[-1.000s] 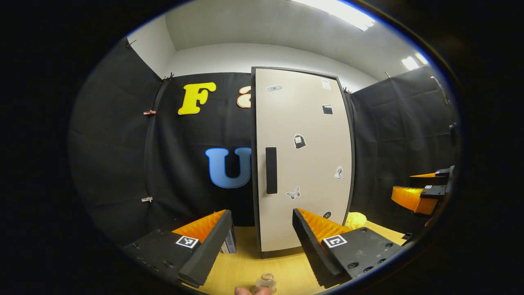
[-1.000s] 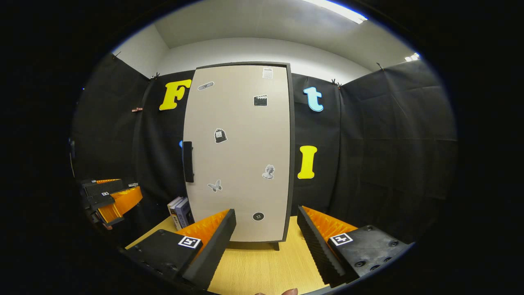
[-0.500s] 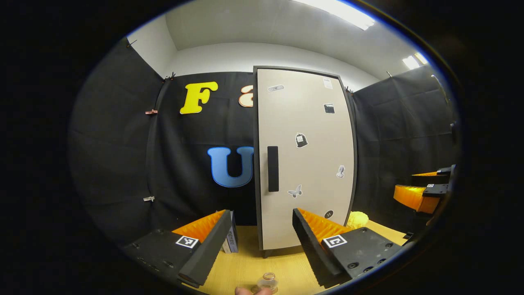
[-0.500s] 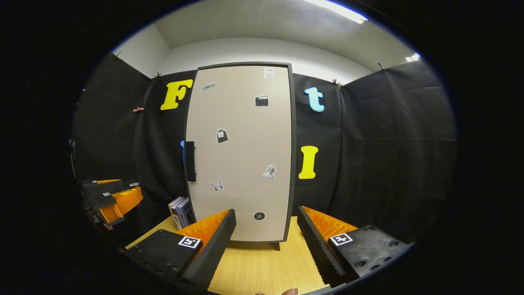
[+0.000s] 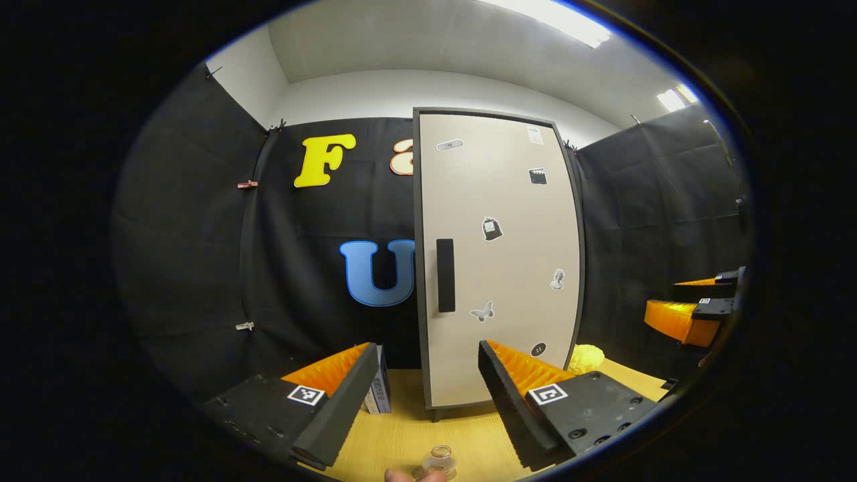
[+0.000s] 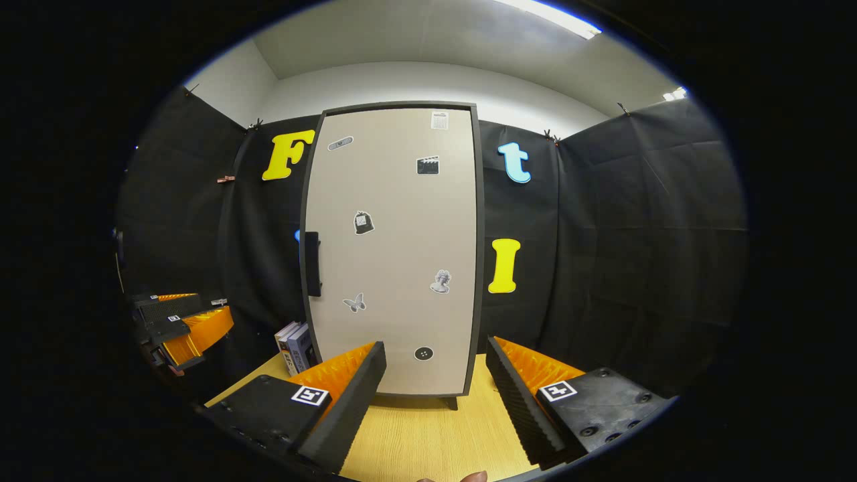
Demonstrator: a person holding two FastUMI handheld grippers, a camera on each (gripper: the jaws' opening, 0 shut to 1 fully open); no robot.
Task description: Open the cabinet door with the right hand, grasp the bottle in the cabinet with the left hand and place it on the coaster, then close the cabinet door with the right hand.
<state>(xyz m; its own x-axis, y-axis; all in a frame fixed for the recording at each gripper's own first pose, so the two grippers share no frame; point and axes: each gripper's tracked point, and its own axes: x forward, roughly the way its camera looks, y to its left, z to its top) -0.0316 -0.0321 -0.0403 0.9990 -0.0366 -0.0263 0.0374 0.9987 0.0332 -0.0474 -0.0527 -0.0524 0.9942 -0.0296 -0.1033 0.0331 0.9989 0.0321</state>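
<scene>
The beige cabinet door (image 5: 499,268) with stickers is closed, its dark vertical handle (image 5: 445,274) on its left edge. In the right gripper view the door (image 6: 395,254) and handle (image 6: 312,263) face me too. A small clear glass bottle (image 5: 438,460) stands on the table at the bottom edge, a fingertip (image 5: 402,475) touching it. My left gripper (image 5: 425,351) is open and empty, short of the cabinet. My right gripper (image 6: 436,347) is open and empty before the door. The right gripper (image 5: 696,311) also appears far right; the left gripper (image 6: 181,321) far left.
The wooden table (image 6: 428,435) carries the cabinet on short legs. Books (image 5: 378,391) stand left of the cabinet, seen as books (image 6: 294,347) in the right gripper view. A yellow fuzzy object (image 5: 584,358) lies right of the cabinet. Black cloth walls surround the booth.
The left gripper view has drifted a little, so the cabinet looks slightly farther and more to the right. The door stays closed and both grippers stay open.
</scene>
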